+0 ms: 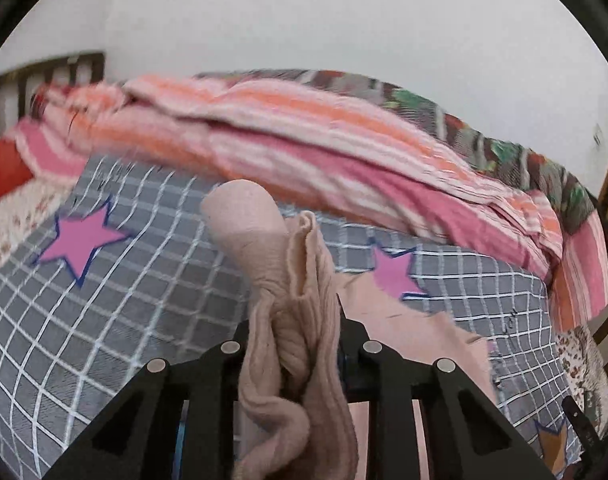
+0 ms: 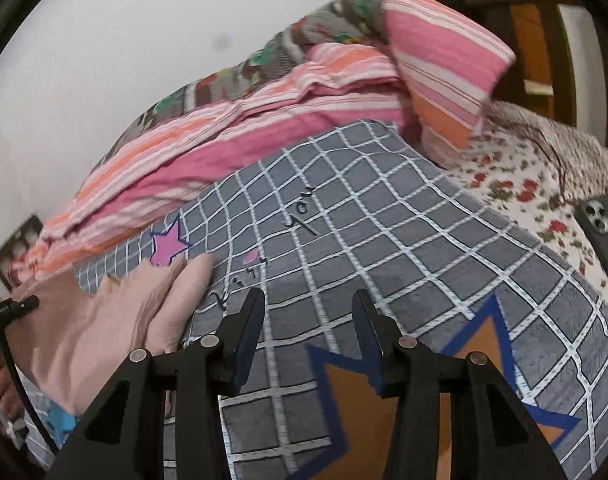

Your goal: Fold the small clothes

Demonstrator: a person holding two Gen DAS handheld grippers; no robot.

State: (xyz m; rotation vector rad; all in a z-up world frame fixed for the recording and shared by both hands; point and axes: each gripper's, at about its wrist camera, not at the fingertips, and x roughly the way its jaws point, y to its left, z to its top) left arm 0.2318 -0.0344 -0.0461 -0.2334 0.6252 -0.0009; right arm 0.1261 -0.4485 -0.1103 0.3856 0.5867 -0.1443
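Your left gripper (image 1: 300, 320) is clamped on a bunched pale pink garment (image 1: 292, 312), probably tights or a small pair of leggings. The cloth fills the gap between the fingers and hangs down below them, while one rounded end stands up above the gripper. More of the same pink fabric spreads flat on the bed just right of the gripper.

Your right gripper (image 2: 309, 312) has its fingers spread apart with nothing between them, only the grey checked blanket (image 2: 383, 220) showing through the gap. To the left of this gripper lies the pink garment (image 2: 116, 320), resting on the blanket, its far tip touching a pink star (image 2: 168, 246) printed there. Directly under the gripper is a printed orange star (image 2: 403, 408) with a blue outline.

Beyond the blanket, a pink and orange striped quilt (image 2: 264, 120) is heaped along the wall side of the bed. Right of the blanket, on the floral sheet (image 2: 515, 184), a phone (image 2: 601, 224) lies with its camera lenses up.
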